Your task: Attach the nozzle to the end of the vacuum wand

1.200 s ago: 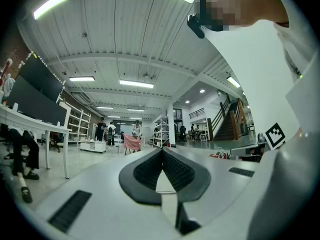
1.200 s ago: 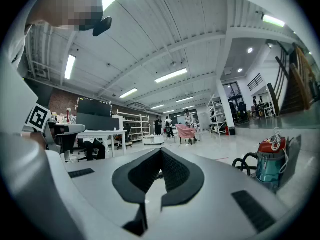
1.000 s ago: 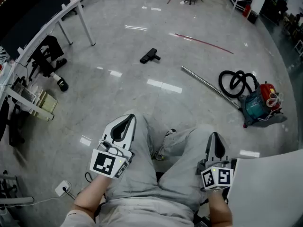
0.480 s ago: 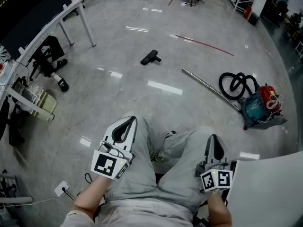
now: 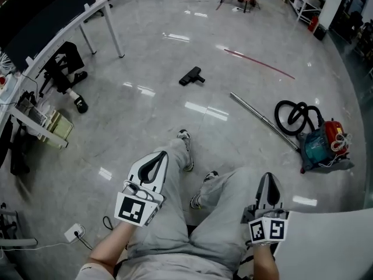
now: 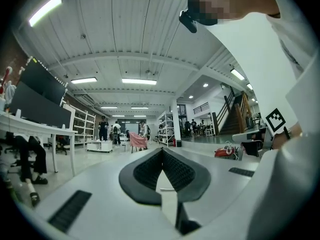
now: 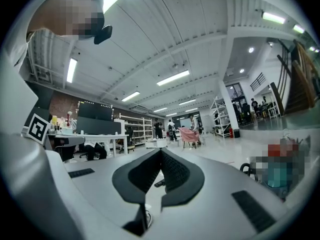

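The black nozzle (image 5: 192, 76) lies on the pale floor some way ahead, also showing small between the jaws of the right gripper view as the nozzle (image 7: 159, 183). The silver wand (image 5: 262, 120) lies slantwise to its right, joined to a black hose (image 5: 293, 116) and a teal and red vacuum (image 5: 323, 142). My left gripper (image 5: 161, 154) and right gripper (image 5: 267, 175) are held low over the person's legs, pointing forward, both shut and empty. Neither is near the nozzle or the wand. The left gripper (image 6: 161, 150) and right gripper (image 7: 160, 151) show their pads pressed together.
A white-legged desk (image 5: 87, 16) with gear beneath it runs along the left. A power strip and cable (image 5: 74, 233) lie at the lower left. A white tabletop (image 5: 332, 244) juts in at the lower right. A red line (image 5: 259, 63) marks the floor beyond the wand.
The person has stepped forward: one shoe now shows ahead of the legs. The nozzle, wand and vacuum sit lower in the head view. Both grippers stayed shut.
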The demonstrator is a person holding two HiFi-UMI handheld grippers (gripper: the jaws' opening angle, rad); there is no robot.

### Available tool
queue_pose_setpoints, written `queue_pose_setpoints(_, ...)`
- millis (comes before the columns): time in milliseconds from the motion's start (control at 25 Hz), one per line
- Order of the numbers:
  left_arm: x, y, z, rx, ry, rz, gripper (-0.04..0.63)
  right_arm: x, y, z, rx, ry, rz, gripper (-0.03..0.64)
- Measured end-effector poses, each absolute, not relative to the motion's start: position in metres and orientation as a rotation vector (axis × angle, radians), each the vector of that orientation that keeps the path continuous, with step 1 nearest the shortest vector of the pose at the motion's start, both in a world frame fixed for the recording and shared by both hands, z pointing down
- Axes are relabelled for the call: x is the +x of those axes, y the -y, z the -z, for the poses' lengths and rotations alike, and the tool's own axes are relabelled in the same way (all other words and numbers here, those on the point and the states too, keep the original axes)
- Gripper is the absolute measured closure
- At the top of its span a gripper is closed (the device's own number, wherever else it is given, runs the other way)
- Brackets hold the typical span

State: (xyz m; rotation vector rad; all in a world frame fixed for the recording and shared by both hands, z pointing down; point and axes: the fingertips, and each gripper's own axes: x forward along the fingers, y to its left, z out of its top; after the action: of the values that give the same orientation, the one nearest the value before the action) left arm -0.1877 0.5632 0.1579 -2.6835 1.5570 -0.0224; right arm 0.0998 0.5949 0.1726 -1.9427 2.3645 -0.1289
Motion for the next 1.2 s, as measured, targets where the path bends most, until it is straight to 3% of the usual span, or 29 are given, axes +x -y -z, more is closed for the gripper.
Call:
queue_pose_setpoints(320, -0.196, -0.499, -0.153, -2.669, -1.562, -0.098, 0.586, 0.085, -0.544, -0.179, -1.95, -2.396, 0.13, 0.611)
queue_pose_setpoints(1200, -0.193, -0.353, -0.187, -2.623, -1.575, -0.009, 0.586, 0.127, -0.409, -0.211, -1.983, -2.402, 0.154, 0.611)
